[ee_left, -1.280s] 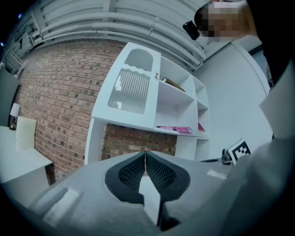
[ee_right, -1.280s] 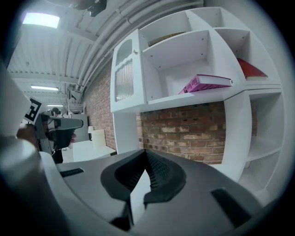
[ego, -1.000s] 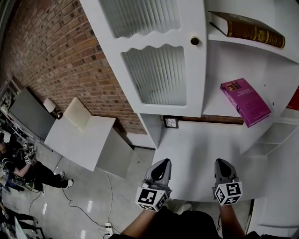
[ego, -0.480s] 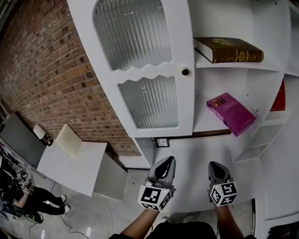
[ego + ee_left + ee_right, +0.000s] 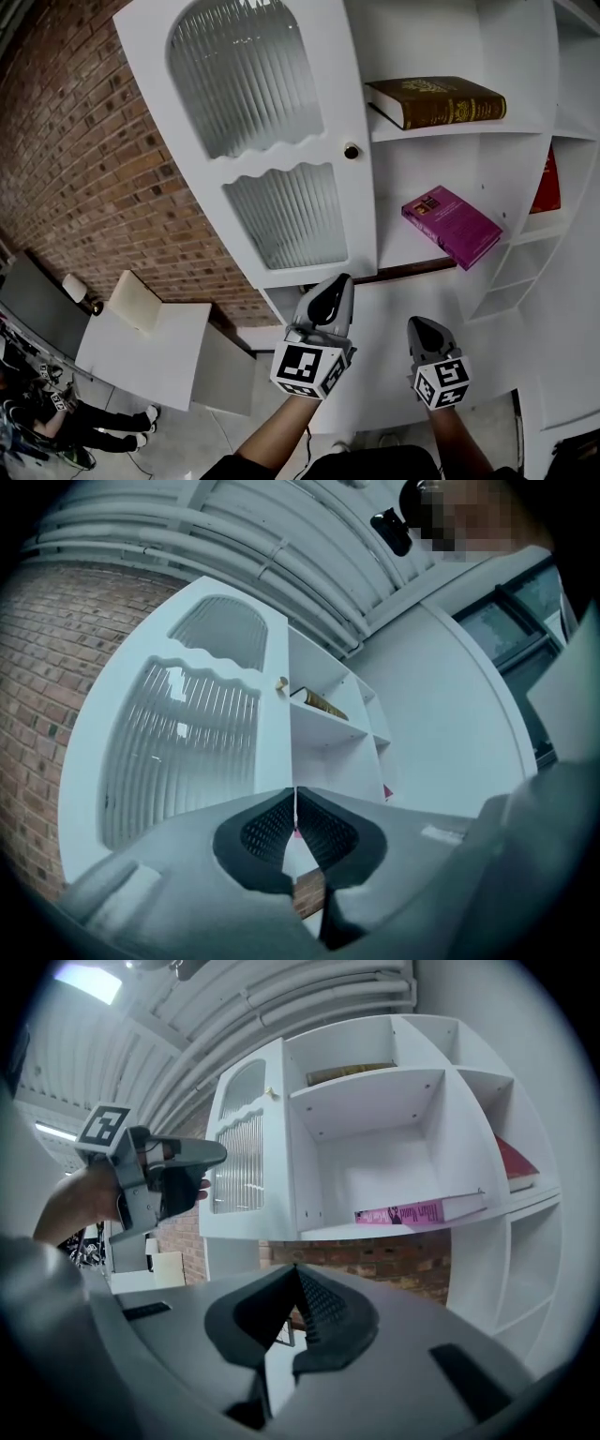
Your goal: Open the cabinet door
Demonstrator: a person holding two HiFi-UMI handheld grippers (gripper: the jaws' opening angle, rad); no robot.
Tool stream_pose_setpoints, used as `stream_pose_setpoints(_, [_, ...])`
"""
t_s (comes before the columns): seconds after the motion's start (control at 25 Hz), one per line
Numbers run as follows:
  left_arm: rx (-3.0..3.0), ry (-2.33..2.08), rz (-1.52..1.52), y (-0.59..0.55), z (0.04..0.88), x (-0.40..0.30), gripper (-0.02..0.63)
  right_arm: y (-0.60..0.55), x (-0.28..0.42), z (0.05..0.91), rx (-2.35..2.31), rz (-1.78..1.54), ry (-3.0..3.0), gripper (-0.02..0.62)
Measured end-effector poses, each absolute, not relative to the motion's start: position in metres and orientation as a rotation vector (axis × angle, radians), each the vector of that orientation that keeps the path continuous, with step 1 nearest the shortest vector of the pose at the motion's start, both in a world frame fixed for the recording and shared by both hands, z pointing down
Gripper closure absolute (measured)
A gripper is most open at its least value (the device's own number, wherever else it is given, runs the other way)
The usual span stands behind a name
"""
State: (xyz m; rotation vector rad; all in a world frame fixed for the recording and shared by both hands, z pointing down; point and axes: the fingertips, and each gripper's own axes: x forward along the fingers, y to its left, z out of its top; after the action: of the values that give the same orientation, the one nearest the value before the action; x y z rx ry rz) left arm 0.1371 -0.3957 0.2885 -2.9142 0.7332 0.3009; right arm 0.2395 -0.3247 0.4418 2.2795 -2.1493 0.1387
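The white cabinet door (image 5: 281, 159) with two ribbed glass panes stands swung out to the left of the bare shelves. Its small round knob (image 5: 351, 151) sits at its right edge. In the left gripper view the door (image 5: 187, 733) and the knob (image 5: 281, 682) lie ahead and above. My left gripper (image 5: 330, 287) is shut and empty, just under the door's lower right corner. My right gripper (image 5: 419, 328) is shut and empty too, lower, below the shelf with the pink book (image 5: 450, 223). The right gripper view shows the left gripper (image 5: 178, 1174) beside the door (image 5: 246, 1147).
A brown book (image 5: 436, 101) lies on the upper shelf and a red book (image 5: 547, 183) stands further right. A white counter (image 5: 394, 305) runs under the shelves. A brick wall (image 5: 84, 178) is at the left, with a white desk (image 5: 141, 347) and seated people (image 5: 37, 422) below.
Both grippers have risen, the left one more, up to the door's lower edge. The head view has tilted up, so door and shelves sit lower in the picture.
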Motion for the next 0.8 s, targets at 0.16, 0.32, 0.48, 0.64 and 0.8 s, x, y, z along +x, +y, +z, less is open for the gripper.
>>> stream_pose_setpoints(0.16, [-2.913,0.726,0.337,-0.403,0.27,0.14,0.586,-0.33,0.24,0.44,2.285,0.142,-2.152,0.595])
stream_pose_setpoints(0.32, [-2.905,0.729,0.354,-0.408,0.261,0.14,0.586,-0.337,0.236,0.437,2.273,0.133,-2.169,0.595])
stream_pose_setpoints(0.48, [-2.87,0.704,0.37,-0.411,0.239,0.146,0.586,-0.343,0.235,0.433,2.265,0.124,-2.18,0.595])
stream_pose_setpoints(0.64, [-2.823,0.672,0.406,-0.41,0.209,0.153,0.584,-0.348,0.236,0.422,2.281,0.083,-2.201,0.595])
stream_pose_setpoints(0.8, [-2.793,0.614,0.434,-0.407,0.184,0.162,0.545,-0.354,0.239,0.415,2.294,0.065,-2.224,0.594])
